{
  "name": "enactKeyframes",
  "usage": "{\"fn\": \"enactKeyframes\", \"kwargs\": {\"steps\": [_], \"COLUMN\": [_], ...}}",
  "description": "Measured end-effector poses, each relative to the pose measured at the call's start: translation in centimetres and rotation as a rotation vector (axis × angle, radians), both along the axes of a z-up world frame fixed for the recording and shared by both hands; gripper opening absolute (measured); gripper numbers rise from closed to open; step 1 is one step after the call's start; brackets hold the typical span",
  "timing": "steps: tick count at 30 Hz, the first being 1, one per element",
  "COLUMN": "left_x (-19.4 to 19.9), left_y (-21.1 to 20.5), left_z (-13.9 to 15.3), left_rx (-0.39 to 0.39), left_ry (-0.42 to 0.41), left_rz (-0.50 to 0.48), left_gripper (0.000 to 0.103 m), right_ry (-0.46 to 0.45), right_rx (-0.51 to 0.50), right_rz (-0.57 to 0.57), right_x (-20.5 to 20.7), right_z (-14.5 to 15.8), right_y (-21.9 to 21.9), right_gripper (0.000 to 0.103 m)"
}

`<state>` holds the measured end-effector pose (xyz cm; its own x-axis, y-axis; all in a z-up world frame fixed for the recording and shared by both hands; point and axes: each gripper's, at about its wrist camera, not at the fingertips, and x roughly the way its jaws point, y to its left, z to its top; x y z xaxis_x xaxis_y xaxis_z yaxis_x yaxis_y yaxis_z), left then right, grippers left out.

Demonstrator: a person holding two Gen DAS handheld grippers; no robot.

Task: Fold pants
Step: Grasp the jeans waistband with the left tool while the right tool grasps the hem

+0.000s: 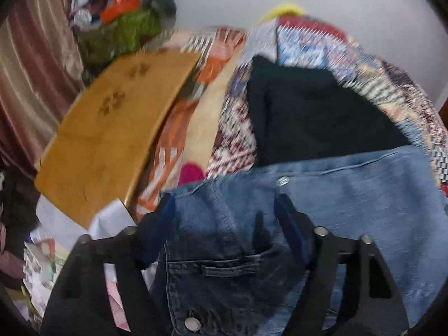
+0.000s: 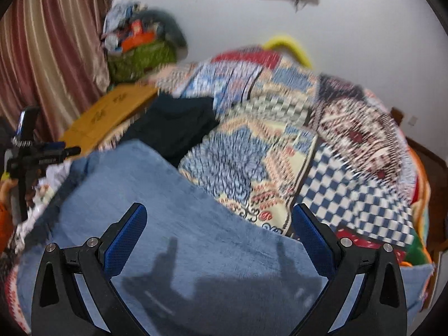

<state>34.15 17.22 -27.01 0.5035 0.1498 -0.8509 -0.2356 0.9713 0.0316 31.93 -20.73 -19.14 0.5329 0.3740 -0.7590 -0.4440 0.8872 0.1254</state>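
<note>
Blue jeans (image 1: 350, 184) lie spread on a patchwork blanket (image 2: 252, 168). In the left wrist view my left gripper (image 1: 224, 198) hangs low over the darker waist part with its pocket and metal buttons. Its blue-padded fingers (image 1: 291, 224) stand apart with that denim between them, and I see no clear pinch. In the right wrist view my right gripper (image 2: 219, 208) is wide open just above the pale jeans (image 2: 168, 196). Nothing is held in it, and its shadow falls on the cloth. The left gripper's body (image 2: 42, 151) shows at the far left edge there. Both views are blurred.
A folded black garment (image 1: 316, 112) lies beyond the jeans. A yellow-brown board (image 1: 112, 134) lies to the left, and a green bag (image 1: 120, 33) stuffed with things stands behind it. A striped curtain (image 2: 50, 42) hangs at left, a white wall at the back.
</note>
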Motion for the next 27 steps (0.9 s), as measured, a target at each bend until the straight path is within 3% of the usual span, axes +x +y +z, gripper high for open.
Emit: {"fn": "enactKeyframes", "kwargs": {"steps": [2, 6, 8, 10, 12, 15, 17, 21, 22, 24, 27], "left_x": [0.4, 1.5, 1.9, 2.4, 2.9, 3.2, 3.1, 2.7, 2.6, 2.5, 2.1], "left_y": [0.3, 0.4, 0.3, 0.2, 0.0, 0.0, 0.1, -1.8, -2.5, -2.9, -2.6], "left_z": [-1.6, -4.4, -4.7, -4.9, -5.2, -5.2, -5.2, -5.3, -5.2, -5.0, -3.6], "left_rx": [-0.001, -0.015, -0.012, -0.006, 0.0, -0.009, -0.019, 0.092, 0.127, 0.151, 0.149], "left_ry": [0.048, 0.14, 0.145, 0.152, 0.161, 0.163, 0.15, 0.141, 0.141, 0.139, 0.119], "left_rz": [-0.013, -0.02, -0.014, 0.002, 0.02, 0.039, 0.071, 0.092, 0.09, 0.086, 0.076], "left_gripper": [0.052, 0.051, 0.051, 0.051, 0.05, 0.045, 0.035, 0.022, 0.016, 0.011, 0.006], "right_ry": [0.017, 0.053, 0.116, 0.168, 0.183, 0.266, 0.277, 0.285, 0.279, 0.265, 0.212], "right_rx": [-0.042, -0.078, -0.057, -0.067, -0.054, 0.033, 0.061, 0.103, 0.109, 0.091, 0.036], "right_rz": [0.039, 0.109, 0.145, 0.186, 0.2, 0.201, 0.193, 0.173, 0.148, 0.134, 0.121], "right_x": [0.8, 2.3, 3.2, 3.6, 4.1, 5.2, 5.1, 4.2, 4.0, 3.6, 2.6], "right_z": [-1.0, -2.6, -3.6, -4.6, -4.9, -5.4, -5.7, -5.9, -6.0, -5.9, -5.3], "right_y": [0.5, 1.0, 1.6, 2.7, 3.2, 2.8, 2.7, 2.6, 2.7, 3.0, 3.4], "right_gripper": [0.094, 0.092, 0.091, 0.081, 0.078, 0.066, 0.063, 0.041, 0.029, 0.015, 0.008]}}
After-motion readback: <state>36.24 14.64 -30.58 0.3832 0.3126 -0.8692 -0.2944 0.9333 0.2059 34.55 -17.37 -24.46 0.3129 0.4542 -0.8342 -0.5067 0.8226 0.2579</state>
